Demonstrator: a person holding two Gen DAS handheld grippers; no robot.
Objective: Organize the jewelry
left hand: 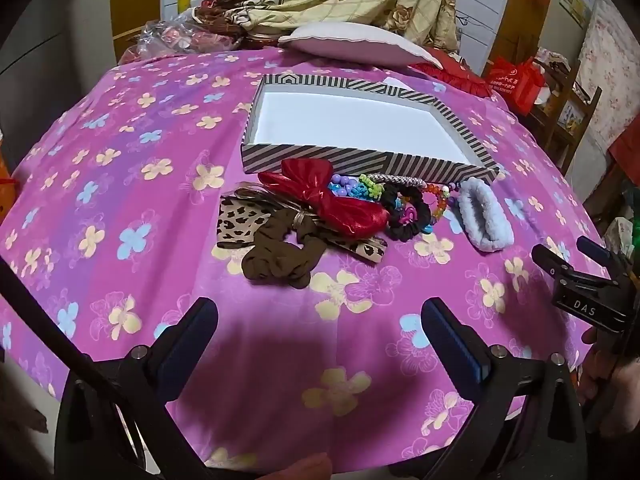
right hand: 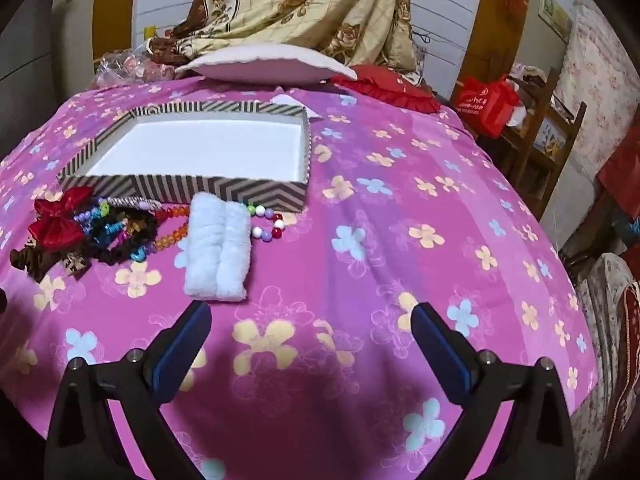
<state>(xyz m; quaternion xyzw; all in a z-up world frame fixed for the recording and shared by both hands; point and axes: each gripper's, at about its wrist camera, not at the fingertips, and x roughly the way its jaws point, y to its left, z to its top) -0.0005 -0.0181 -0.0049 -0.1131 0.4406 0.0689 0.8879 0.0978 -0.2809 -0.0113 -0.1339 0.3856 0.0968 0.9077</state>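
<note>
On the bed, over a pink flowered sheet, the hair things and jewelry lie in a heap just in front of the striped box, touching or nearly touching its near wall. Going left to right in the left wrist view: a leopard-print band lies flat with its long axis running left to right, partly under a brown scrunchie that sits nearest the camera; next a red bow spreads its loops slantwise, upper left to lower right; behind it are purple and blue beads; then a black scrunchie with bright beads around it; then a pale fluffy band, folded flat. In the right wrist view that fluffy band has its long axis pointing away from the camera, one end close to the box wall, and a string of round beads curls just beside it on the right. The box is open on top, its white floor bare, its long side running left to right. The left gripper hovers above the sheet, jaws spread wide with nothing between them. The right gripper hovers likewise, jaws spread wide and holding nothing; it also shows at the right edge of the left view.
</note>
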